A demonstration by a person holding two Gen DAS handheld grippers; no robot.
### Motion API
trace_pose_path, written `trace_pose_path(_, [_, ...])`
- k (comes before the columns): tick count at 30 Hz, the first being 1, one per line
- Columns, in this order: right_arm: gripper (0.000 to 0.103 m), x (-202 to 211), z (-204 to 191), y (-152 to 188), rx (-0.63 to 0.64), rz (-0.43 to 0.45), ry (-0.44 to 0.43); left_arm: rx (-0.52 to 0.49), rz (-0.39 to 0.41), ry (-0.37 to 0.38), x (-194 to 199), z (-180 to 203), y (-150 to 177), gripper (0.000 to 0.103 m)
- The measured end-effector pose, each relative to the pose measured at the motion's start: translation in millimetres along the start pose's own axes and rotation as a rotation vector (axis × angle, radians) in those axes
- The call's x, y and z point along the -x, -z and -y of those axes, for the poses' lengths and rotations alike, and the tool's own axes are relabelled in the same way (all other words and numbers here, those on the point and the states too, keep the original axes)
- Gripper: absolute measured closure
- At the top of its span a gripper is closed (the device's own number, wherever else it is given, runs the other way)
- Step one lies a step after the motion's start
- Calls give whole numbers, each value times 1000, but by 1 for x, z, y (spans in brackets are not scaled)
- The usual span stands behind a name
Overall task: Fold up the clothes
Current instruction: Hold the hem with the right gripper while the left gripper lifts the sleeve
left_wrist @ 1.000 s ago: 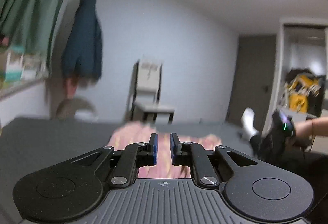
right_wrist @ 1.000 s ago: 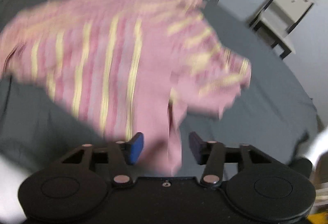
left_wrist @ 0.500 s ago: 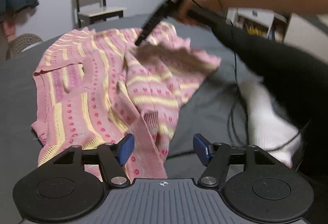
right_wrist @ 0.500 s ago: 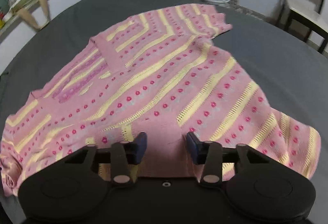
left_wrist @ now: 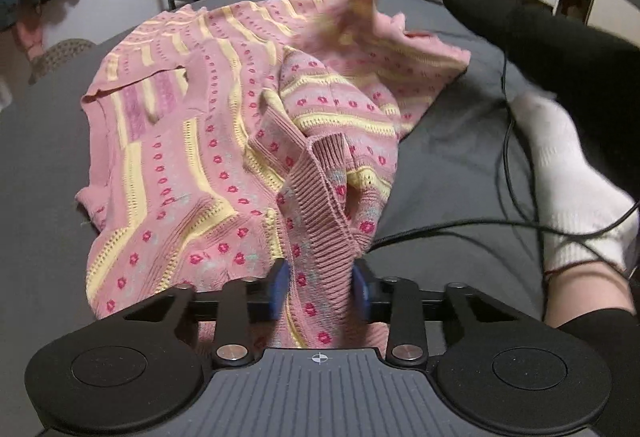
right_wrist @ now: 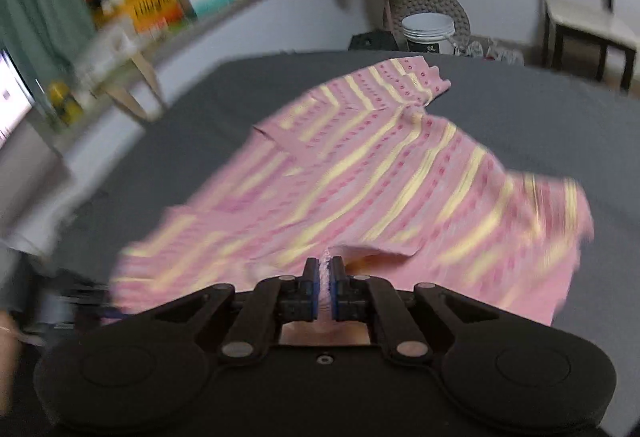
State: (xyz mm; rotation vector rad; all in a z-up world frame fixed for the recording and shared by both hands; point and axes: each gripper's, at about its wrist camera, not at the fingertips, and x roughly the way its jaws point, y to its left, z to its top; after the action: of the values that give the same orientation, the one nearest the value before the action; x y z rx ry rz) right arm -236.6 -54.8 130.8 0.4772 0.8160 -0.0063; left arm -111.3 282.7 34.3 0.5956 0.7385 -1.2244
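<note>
Pink knitted sweater with yellow stripes and small red dots lies spread and rumpled on a dark grey bedsheet, its neckline toward the left of the left wrist view. In that view a ribbed cuff and sleeve run from the middle of the garment down between the blue pads of the left gripper; the jaws stand partly apart with the knit filling the gap between them, and whether they are pressing it I cannot tell. Farther right, a black cable trails over the sheet beside a person's white-socked foot and black-clad leg. At the top right, the sweater's far edge is raised and blurred. In the right wrist view, the right gripper has its jaws nearly together, pinching a fold of the pink fabric, with the sweater stretching away toward a white bucket and a chair.
</note>
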Motion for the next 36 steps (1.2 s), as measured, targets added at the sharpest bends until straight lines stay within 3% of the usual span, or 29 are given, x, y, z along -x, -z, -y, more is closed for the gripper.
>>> trace_pose_path(2, [97, 31, -10, 29, -72, -10, -52, 2, 19, -19, 6, -1, 2, 76])
trace_pose_path(4, [97, 48, -12, 57, -132, -40, -77, -2, 43, -45, 14, 1, 5, 86])
trace_pose_path(7, [97, 57, -5, 93, -173, -100, -44, -8, 62, -79, 28, 8, 11, 90])
trace_pose_path(10, [97, 58, 10, 120, -243, -135, -41, -56, 5, -123, 42, 21, 18, 94])
trace_pose_path(15, [97, 61, 5, 140, -144, -151, -13, -184, -160, -195, 61, 47, 19, 94])
trace_pose_path(17, [97, 62, 3, 141, -126, -124, -35, -243, -145, -255, 65, 63, 15, 94])
trace_pose_path(18, [97, 62, 2, 139, -112, -107, -42, -252, -123, -278, 65, 71, 11, 90])
trace_pose_path(20, [97, 64, 4, 137, -95, -68, -59, -258, -86, -319, 59, 84, 1, 61])
trace_pose_path(21, [97, 66, 5, 136, -95, -48, -69, -262, -75, -341, 54, 89, -4, 28])
trace_pose_path(22, [97, 68, 8, 137, -102, -33, -78, -267, -63, -363, 48, 94, -8, 6])
trace_pose_path(25, [97, 75, 17, 139, -129, 17, -102, -351, -64, -452, 26, 111, -18, 3])
trace_pose_path(27, [97, 80, 23, 141, -154, 51, -121, -326, -114, -460, 11, 112, -27, 4])
trace_pose_path(29, [97, 83, 28, 142, -177, 79, -148, -333, -147, -465, -1, 114, -32, 13])
trace_pose_path(31, [97, 82, 29, 142, -174, 91, -165, -356, -215, -485, -15, 115, -36, 47])
trace_pose_path(33, [97, 79, 29, 141, -166, 95, -172, -360, -282, -502, -29, 112, -36, 58])
trace_pose_path(35, [97, 77, 31, 140, -166, 96, -183, -346, -331, -512, -38, 107, -32, 78])
trace_pose_path(36, [97, 76, 31, 140, -167, 97, -190, -327, -345, -512, -40, 104, -32, 93])
